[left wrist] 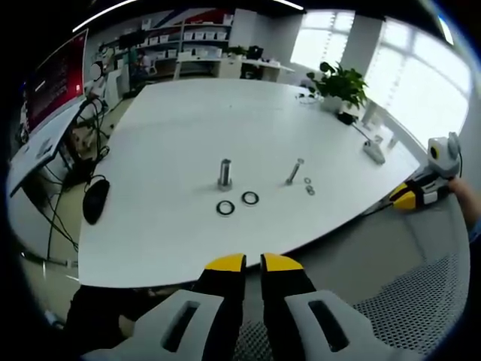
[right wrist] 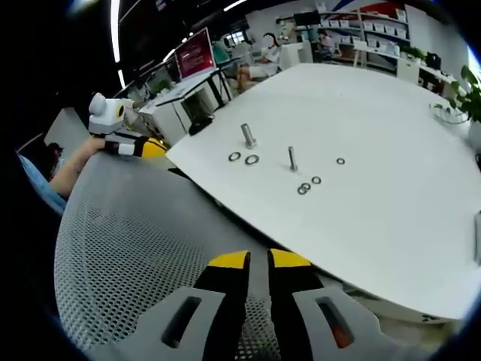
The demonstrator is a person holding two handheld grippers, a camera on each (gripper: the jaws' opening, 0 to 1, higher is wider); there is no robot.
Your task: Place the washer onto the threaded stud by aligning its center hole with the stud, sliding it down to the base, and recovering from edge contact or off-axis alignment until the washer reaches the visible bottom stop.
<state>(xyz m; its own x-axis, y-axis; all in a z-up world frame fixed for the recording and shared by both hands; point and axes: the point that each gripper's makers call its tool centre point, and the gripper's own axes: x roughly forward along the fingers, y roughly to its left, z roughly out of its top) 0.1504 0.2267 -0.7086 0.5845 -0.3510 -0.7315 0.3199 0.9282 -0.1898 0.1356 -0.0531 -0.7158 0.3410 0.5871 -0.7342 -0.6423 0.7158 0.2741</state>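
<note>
Washers (left wrist: pixel 237 202) beside stud (left wrist: pixel 224 173) — no legible writing.

A wide white bench (left wrist: pixel 188 241) is standing in an open office. Daylight is pouring through tall windows (left wrist: pixel 421 83), and ceiling strip lights (right wrist: pixel 116 30) are glowing overhead. A potted plant (left wrist: pixel 340 84) is sitting at the bench's far edge. White shelves (left wrist: pixel 188 45) are lining the back wall, a red screen (left wrist: pixel 56 83) is glowing beside a cluttered desk, and a grey mesh chair (right wrist: pixel 135 248) is standing near the bench.
</note>
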